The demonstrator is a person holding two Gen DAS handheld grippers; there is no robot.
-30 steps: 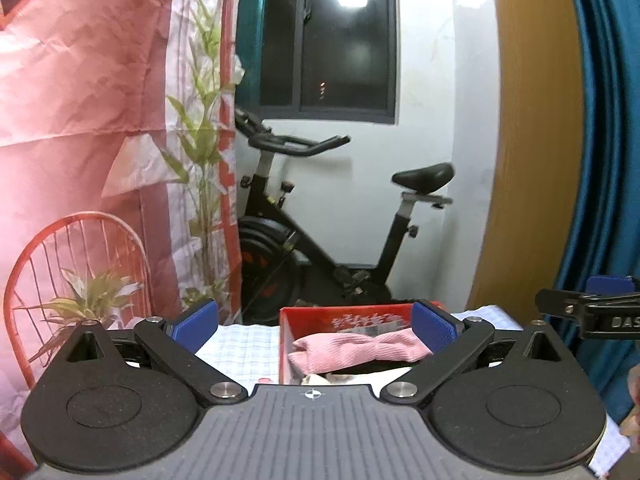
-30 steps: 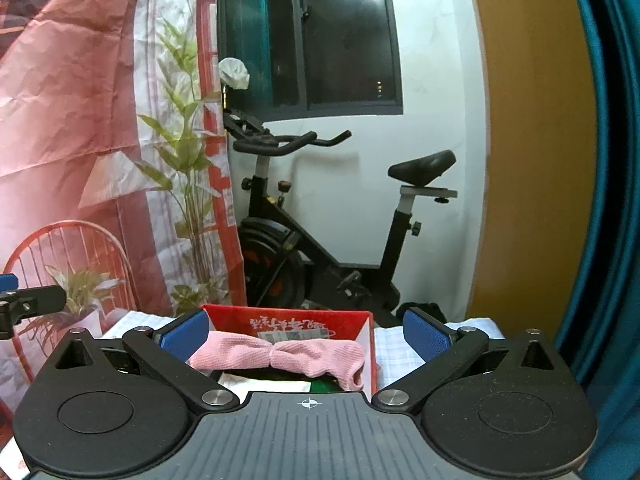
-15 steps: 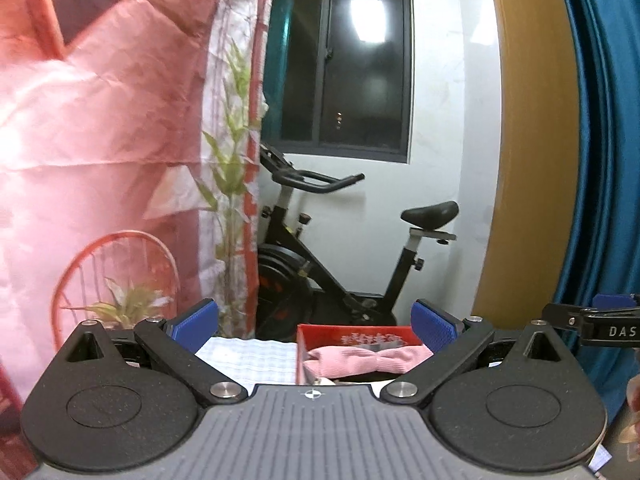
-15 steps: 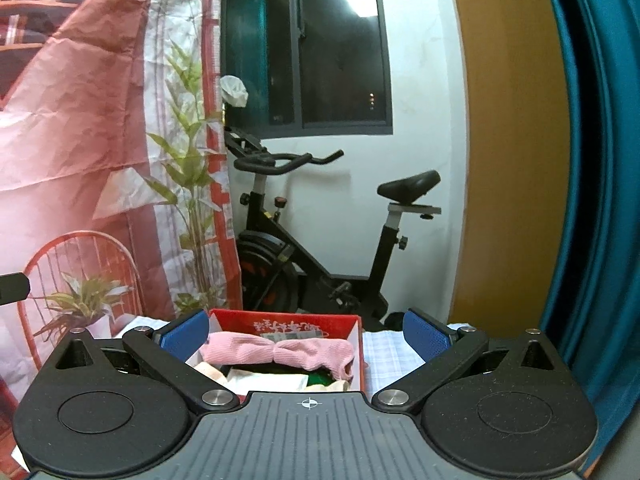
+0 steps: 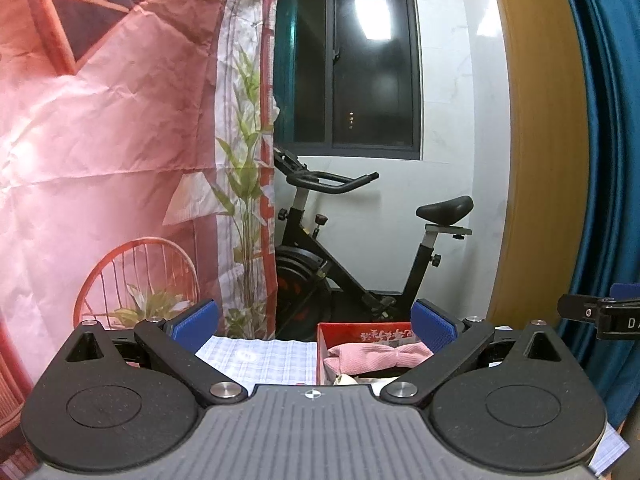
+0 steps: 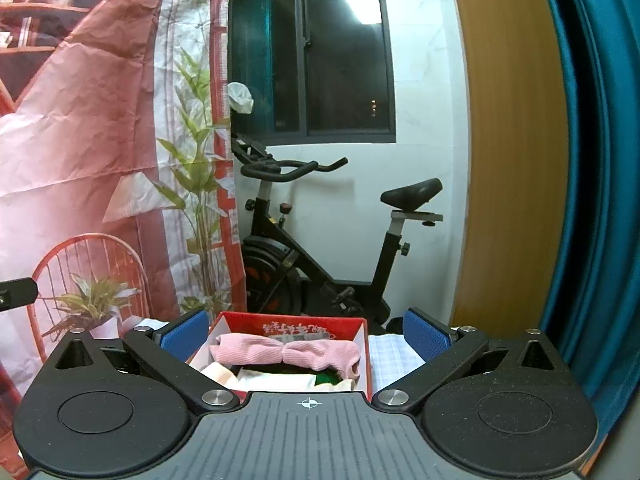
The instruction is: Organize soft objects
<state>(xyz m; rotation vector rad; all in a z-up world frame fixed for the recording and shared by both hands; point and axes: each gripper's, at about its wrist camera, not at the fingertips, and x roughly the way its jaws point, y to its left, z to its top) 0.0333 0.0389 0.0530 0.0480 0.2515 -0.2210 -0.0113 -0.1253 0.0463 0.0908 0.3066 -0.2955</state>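
A red box (image 6: pixel 294 325) stands on a checked cloth (image 5: pixel 264 358) and holds a pink knitted cloth (image 6: pixel 288 354) lying across it over white and dark green soft items. The box (image 5: pixel 364 330) and pink cloth (image 5: pixel 376 356) also show in the left wrist view, low right of centre. My left gripper (image 5: pixel 316 322) is open and empty, raised well back from the box. My right gripper (image 6: pixel 306 330) is open and empty, raised above and behind the box. The right gripper's tip shows at the right edge of the left view (image 5: pixel 600 314).
A black exercise bike (image 6: pixel 304 240) stands behind the table by a dark window. A pink printed backdrop (image 5: pixel 100 140) hangs on the left. A wooden panel (image 6: pixel 516 140) and a blue curtain (image 6: pixel 596 160) are on the right.
Both grippers have pulled up and back from the box, so it sits lower and smaller in both views. Both stay open and empty.
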